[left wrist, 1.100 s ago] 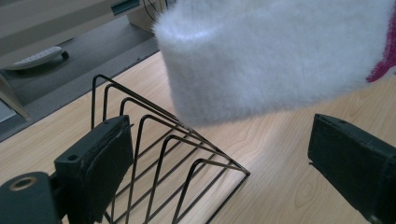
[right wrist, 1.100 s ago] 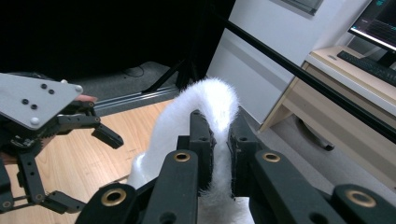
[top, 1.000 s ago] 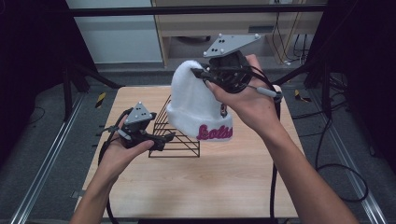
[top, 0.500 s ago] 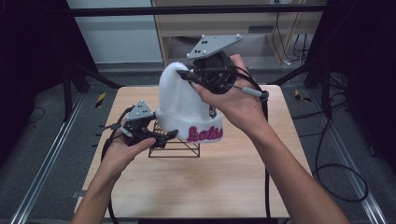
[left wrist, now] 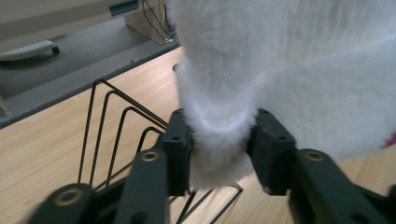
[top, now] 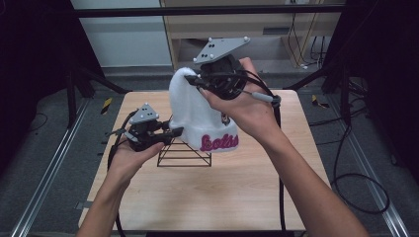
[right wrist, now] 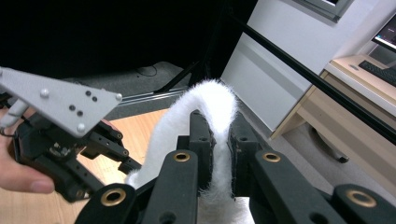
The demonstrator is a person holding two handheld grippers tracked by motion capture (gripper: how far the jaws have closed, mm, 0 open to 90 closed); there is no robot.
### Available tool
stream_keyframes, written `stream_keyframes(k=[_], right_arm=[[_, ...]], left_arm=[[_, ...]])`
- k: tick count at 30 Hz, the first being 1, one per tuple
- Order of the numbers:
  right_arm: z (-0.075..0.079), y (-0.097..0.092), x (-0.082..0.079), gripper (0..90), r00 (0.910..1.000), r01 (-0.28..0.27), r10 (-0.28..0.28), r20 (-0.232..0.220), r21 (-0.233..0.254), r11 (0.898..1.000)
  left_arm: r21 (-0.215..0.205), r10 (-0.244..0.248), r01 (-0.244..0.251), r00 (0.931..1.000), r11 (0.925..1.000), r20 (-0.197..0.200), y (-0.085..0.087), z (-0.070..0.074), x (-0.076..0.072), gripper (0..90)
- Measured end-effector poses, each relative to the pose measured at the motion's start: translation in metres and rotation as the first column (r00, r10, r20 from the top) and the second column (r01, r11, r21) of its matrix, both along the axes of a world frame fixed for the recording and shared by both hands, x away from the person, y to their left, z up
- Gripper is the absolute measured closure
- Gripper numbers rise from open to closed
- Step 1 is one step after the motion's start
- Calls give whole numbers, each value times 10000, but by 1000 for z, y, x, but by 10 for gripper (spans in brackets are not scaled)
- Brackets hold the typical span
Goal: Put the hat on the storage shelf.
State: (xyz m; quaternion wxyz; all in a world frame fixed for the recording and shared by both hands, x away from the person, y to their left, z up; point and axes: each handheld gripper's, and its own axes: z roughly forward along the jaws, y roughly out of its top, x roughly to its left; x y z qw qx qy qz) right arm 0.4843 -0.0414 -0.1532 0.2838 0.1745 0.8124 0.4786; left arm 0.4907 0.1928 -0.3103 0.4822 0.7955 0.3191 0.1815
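A: Left tool (top: 170,132) has just been closing and now pinches the brim of the white beanie (top: 197,116); right tool (top: 193,79) is clamped on its crown. The beanie hangs above the wire rack (top: 185,154), on the worktop (top: 207,197).

B: Risk?

A: Fuzzy knit looks slippery. If the hands pull apart it likely slides out, or the brim snags a rack wire and drags the rack.

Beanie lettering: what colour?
Pink-magenta script on the white beanie, lettering on its cuff; clearest in the high view.

Black two-jaw grippers (top: 175,132) — brass-ringed screws, grey dotted triangular plates (top: 221,48) — trailing black cables (top: 279,197).
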Motion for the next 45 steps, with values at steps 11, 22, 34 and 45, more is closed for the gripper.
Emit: stream_keyframes(k=[11,22,34,45], right_arm=[[-3,-6,17,833,10000,58,-57,-64,166,9998],[-10,-9,36,832,9997,194,-188,-181,361,9992],[-19,-8,54,832,9989,362,-347,-326,469,9982],[-26,-2,65,833,9988,334,-313,-365,593,9977]], left_arm=[[-75,609,-607,9977,9981,310,9,10,6,727],[195,1051,-1064,9926,9941,603,16,20,14,733],[106,1272,-1282,9898,9917,645,19,19,22,736],[194,1384,-1400,9880,9900,684,22,18,24,741]])
